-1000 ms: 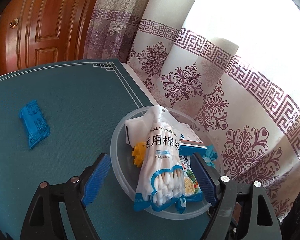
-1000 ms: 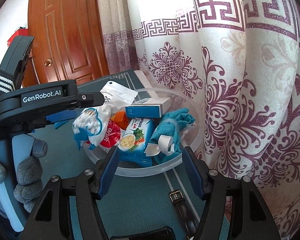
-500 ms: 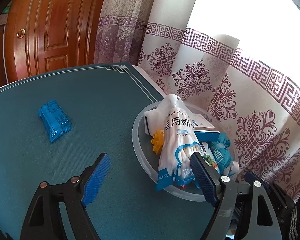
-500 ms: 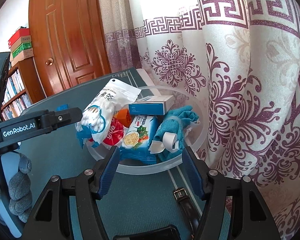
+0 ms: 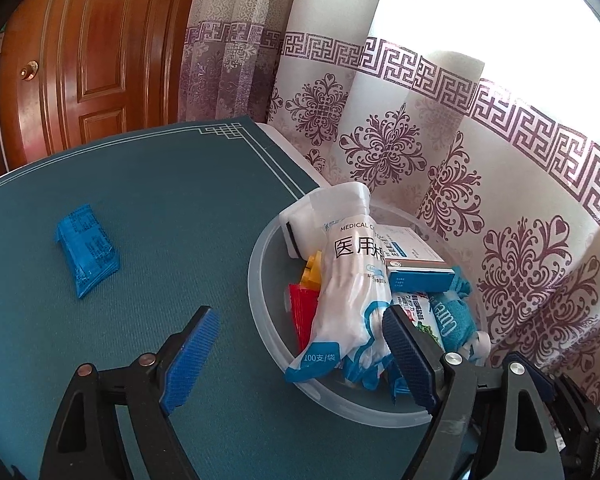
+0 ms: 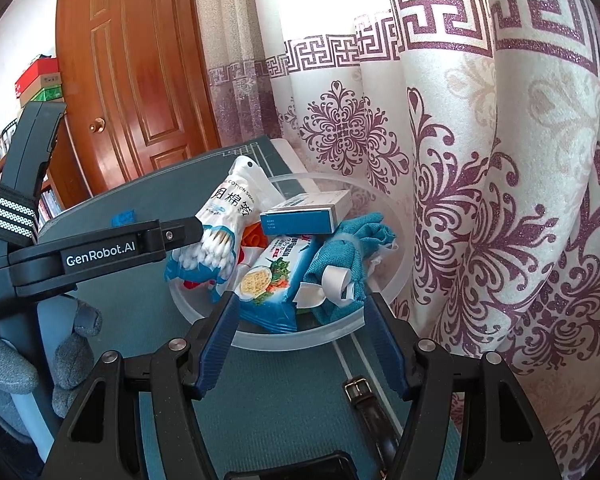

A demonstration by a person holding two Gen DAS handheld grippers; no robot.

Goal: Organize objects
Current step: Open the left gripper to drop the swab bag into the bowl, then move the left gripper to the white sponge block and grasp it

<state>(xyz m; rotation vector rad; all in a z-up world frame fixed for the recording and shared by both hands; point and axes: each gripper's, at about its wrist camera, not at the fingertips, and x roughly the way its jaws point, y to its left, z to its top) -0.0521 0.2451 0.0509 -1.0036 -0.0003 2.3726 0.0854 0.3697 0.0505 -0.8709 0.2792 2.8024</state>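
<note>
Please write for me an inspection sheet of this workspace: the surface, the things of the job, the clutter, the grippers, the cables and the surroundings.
Surface: teal table mat with a white border line.
Job's things: clear plastic bowl at the mat's curtain-side edge, holding a cotton swab bag, blue-and-white box, noodle packet, teal cloth, and red and yellow items. Blue packet lies alone on the mat, apart from the bowl.
Clutter: dark strap with buckle near the right hand-held gripper.
Grippers: left hand-held gripper open, one finger over the bowl; right hand-held gripper open, before the bowl.
Cables: nothing seen.
Surroundings: patterned curtain, wooden door, bookshelf.
</note>
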